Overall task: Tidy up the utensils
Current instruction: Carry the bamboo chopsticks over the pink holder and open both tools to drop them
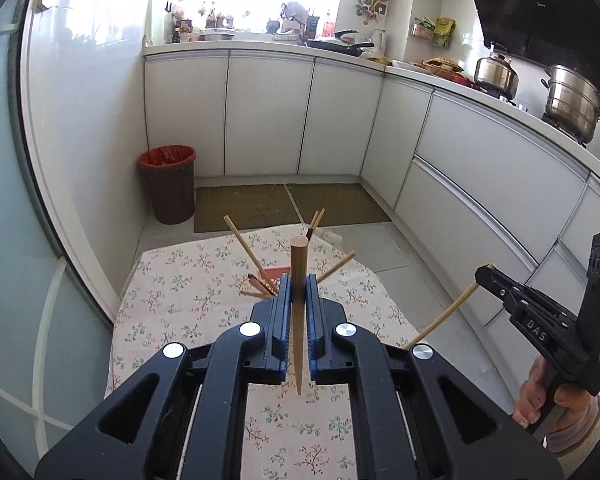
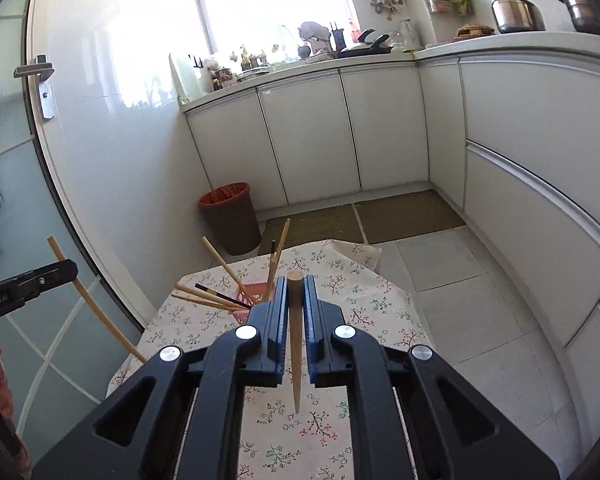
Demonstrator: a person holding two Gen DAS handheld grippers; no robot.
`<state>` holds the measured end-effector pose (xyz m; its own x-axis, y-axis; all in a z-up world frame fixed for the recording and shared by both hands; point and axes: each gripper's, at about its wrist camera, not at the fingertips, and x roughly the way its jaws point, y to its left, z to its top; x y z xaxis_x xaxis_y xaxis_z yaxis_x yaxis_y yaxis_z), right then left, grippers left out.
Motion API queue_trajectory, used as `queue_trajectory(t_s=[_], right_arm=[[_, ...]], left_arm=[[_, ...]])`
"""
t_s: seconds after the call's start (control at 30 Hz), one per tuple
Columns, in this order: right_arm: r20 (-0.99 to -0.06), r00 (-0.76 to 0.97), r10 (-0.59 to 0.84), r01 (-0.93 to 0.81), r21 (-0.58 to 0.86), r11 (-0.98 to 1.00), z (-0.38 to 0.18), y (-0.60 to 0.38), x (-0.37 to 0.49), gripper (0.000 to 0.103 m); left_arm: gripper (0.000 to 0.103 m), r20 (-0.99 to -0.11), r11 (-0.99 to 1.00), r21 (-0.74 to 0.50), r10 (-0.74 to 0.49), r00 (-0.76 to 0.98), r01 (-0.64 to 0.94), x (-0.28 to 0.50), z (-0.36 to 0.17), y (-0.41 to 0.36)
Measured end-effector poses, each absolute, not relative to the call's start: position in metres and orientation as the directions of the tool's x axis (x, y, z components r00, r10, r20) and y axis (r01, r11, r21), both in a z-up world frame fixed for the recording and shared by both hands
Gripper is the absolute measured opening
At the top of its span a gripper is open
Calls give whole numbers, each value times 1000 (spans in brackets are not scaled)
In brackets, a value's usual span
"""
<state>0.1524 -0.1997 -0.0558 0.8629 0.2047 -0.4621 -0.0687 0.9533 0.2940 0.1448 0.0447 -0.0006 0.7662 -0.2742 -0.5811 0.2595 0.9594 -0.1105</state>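
Pale bamboo runs lengthwise down the middle of each claw: the left gripper is clamped on a chopstick whose blunt end points forward and whose tapered tip trails back toward the camera, and the right gripper pinches a second chopstick in the same way. Both sticks lie along the finger axis, so each is aimed straight at the red basket that sits ahead on the floral tablecloth, with several other chopsticks already fanning out of it at loose angles. In the left wrist view the basket shows just past the fingertips, mostly hidden behind them; in the right view it lies ahead and slightly left. The left claw seems a little nearer, though that is a judgement. To drop a stick in, the claw probably has to tip its long axis toward upright above the basket's opening. The leaning sticks crowd that opening, and the table edge falls off on the far side and to the right, while the air above is open.
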Motion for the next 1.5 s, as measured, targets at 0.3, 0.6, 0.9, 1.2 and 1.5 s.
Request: queue_trajectory(t_s=[0.3, 0.6, 0.9, 1.2, 1.5], right_arm=[[-336, 904, 264, -144, 343, 928, 21, -206, 196, 8], [-309, 910, 275, -168, 331, 928, 13, -183, 243, 8], [-352, 894, 277, -165, 316, 934, -18, -170, 270, 8], [-359, 898, 253, -162, 265, 951, -30, -140, 287, 8], [-403, 890, 213, -147, 190, 971, -69, -104, 312, 9]], left_arm=[[6, -521, 975, -116, -224, 824, 191, 206, 23, 39], [7, -516, 989, -104, -144, 844, 105, 273, -12, 23], [9, -490, 979, -175, -175, 854, 101, 277, -28, 37], [23, -419, 963, -268, -150, 896, 36, 240, -4, 81], [37, -447, 976, -207, -32, 894, -68, 225, -22, 98]])
